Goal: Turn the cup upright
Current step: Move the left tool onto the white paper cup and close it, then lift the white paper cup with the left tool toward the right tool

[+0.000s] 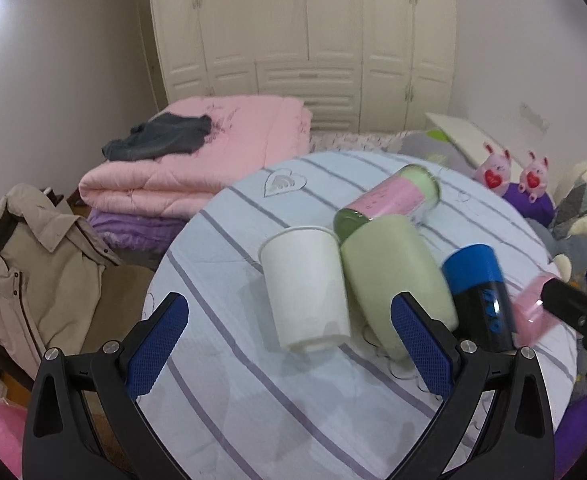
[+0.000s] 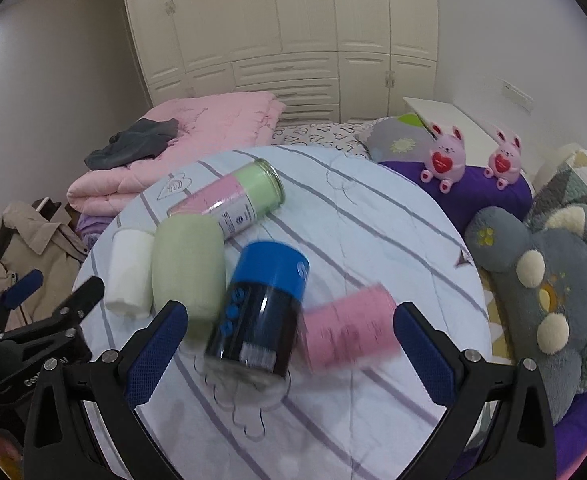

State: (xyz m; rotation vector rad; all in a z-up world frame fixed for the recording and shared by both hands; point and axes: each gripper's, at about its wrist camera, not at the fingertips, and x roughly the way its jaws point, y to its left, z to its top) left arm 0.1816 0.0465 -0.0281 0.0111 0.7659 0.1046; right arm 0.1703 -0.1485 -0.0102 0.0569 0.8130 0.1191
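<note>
Left wrist view
Left gripper (image 1: 289, 344): jaws spread wide, grasping nothing, hovering over the round bench (image 1: 253, 400) with its striped light-blue cloth.
White paper cup (image 1: 305, 288): lies on its side between the blue pads, mouth toward the far side, base toward the camera, touching the green cup.
Green cup (image 1: 393, 280): on its side, just right of the white one; its near end sits behind the right finger.
Pink-and-green glass jar (image 1: 389, 200): lying down behind both cups.
Blue-capped dark bottle (image 1: 477, 292): tilted, to the right of the green cup.
Pink cup (image 1: 529, 312): blurred, at the right edge, beside the right gripper (image 1: 581, 312).

Right wrist view
Right gripper (image 2: 291, 344): jaws wide apart, holding nothing.
Blue-capped dark bottle (image 2: 261, 308): lies between the fingers, cap pointing away.
Pink cup (image 2: 349, 328): on its side, blurred, just inside the right finger, next to the bottle.
Green cup (image 2: 189, 268) and white paper cup (image 2: 129, 268): side by side to the left, both tipped over.
Left gripper (image 2: 41, 304): visible at the left edge, released.
Background: pink quilt (image 2: 213, 128), two pink bunny toys (image 2: 445, 160).
</note>
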